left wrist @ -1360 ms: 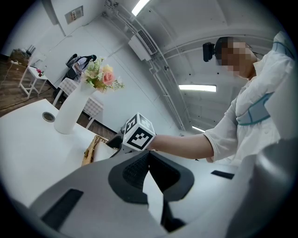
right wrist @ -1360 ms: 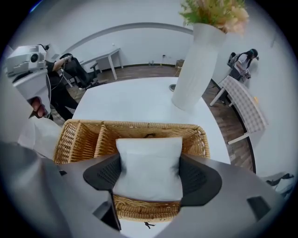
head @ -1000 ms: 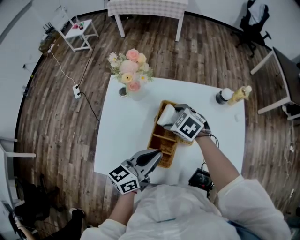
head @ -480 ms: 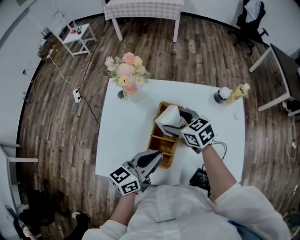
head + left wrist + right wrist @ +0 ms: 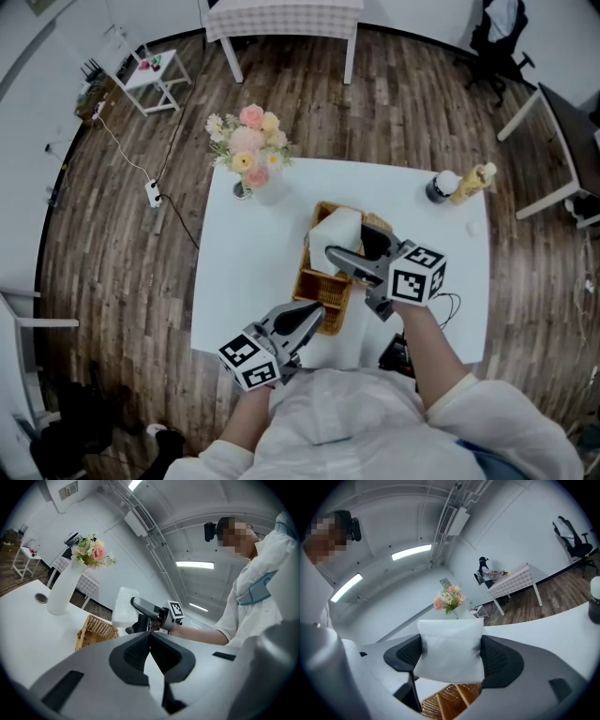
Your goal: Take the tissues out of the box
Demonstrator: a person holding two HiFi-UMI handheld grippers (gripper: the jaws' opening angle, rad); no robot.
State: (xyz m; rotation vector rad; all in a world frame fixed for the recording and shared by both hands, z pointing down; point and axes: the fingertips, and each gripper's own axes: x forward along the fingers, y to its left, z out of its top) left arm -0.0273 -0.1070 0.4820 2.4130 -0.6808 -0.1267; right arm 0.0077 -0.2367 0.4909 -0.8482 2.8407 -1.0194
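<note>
the tissue pack (image 5: 450,651) is clamped by the right gripper (image 5: 352,258) above the wicker basket (image 5: 323,292); the left gripper (image 5: 305,317) is closed on nothing beside the basket's near end, and flowers (image 5: 251,161) are seen beyond it.

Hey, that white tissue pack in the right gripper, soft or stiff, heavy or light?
Probably soft: the tissue pack looks pinched inward between the pads of the right gripper, so it may squash. Likely light: a side pinch alone holds it above the wicker basket.
</note>
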